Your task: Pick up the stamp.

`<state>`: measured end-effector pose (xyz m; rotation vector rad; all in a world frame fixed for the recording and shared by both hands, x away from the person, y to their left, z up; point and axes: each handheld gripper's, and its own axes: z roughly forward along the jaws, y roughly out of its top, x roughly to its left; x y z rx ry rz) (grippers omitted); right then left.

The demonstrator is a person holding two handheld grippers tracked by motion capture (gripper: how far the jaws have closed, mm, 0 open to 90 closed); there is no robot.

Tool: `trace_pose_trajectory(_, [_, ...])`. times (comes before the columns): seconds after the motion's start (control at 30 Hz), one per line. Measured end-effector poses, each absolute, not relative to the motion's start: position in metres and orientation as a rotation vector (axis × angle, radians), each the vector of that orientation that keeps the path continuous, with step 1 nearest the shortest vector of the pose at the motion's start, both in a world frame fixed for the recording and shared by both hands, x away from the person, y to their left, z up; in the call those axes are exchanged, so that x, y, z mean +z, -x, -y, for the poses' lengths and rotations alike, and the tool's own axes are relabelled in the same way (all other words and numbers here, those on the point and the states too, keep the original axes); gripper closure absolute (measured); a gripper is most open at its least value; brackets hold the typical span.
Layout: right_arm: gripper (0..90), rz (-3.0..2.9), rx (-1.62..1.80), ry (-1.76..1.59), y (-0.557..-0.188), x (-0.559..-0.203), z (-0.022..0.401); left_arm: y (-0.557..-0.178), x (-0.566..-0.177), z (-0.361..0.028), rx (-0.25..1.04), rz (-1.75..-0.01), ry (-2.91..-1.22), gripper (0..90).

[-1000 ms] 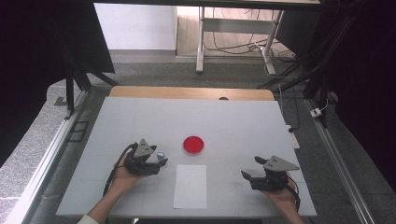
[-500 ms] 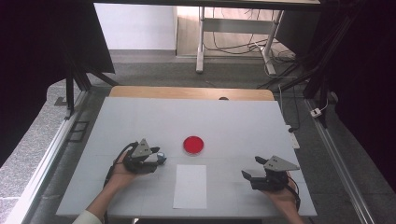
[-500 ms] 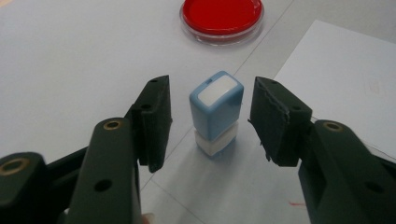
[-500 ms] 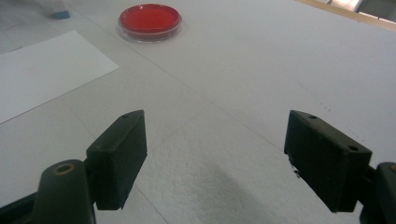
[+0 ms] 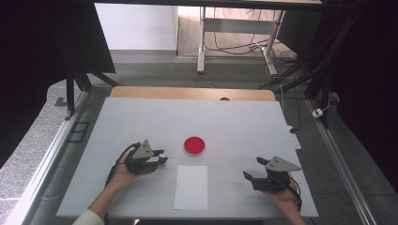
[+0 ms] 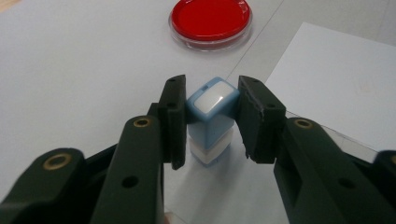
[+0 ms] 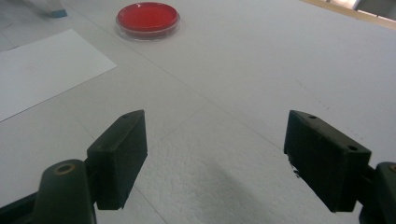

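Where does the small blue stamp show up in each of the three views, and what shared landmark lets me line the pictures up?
High view: the blue stamp sits left of centre, at the tip of the left gripper.
Left gripper view: it stands upright at centre, between the two jaws, which have just been closing and touch its sides.
Right gripper view: a blue corner at the top left edge looks like it.
Shared landmark: the red dish, beside the white paper.

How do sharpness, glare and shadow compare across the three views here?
High view: evenly lit white table, dark surroundings, small detail soft. Left gripper view: small blue-and-white block stamp sharp, near black fingers slightly soft, round red ink dish showing faint glare. Right gripper view: soft shadow between the fingers, white paper sheet bright.
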<state>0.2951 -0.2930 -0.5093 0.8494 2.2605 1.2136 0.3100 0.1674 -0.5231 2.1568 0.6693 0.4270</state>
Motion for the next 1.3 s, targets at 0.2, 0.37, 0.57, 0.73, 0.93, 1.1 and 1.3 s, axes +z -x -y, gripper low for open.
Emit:
trace_pose_trajectory(0.2, [21.4,-2.259,1.213,-0.850,-0.295,-0.509,0.293,-0.308,-0.522,-0.167,0.432,-0.661,-2.164,65.3])
trace_pose_trajectory(0.37, [21.5,-2.257,1.217,-0.852,-0.295,-0.509,0.294,-0.307,-0.521,-0.165,0.445,-0.656,-2.174,65.9])
trace_pose_trajectory(0.57, [21.6,-2.256,1.211,-0.851,-0.296,-0.510,0.294,-0.306,-0.520,-0.164,0.430,-0.659,-2.180,66.0])
trace_pose_trajectory(0.73, [21.6,-2.255,1.214,-0.854,-0.295,-0.510,0.294,-0.306,-0.518,-0.167,0.440,-0.678,-2.160,66.1])
trace_pose_trajectory(0.93, [22.0,-2.255,1.204,-0.854,-0.295,-0.510,0.294,-0.306,-0.513,-0.173,0.430,-0.728,-2.106,66.2])
trace_pose_trajectory(1.1, [22.4,-2.254,1.205,-0.849,-0.295,-0.510,0.294,-0.303,-0.508,-0.175,0.453,-0.733,-2.074,66.4])
trace_pose_trajectory(1.3, [22.8,-2.247,1.217,-0.849,-0.295,-0.509,0.294,-0.293,-0.499,-0.172,0.501,-0.676,-2.033,66.4])
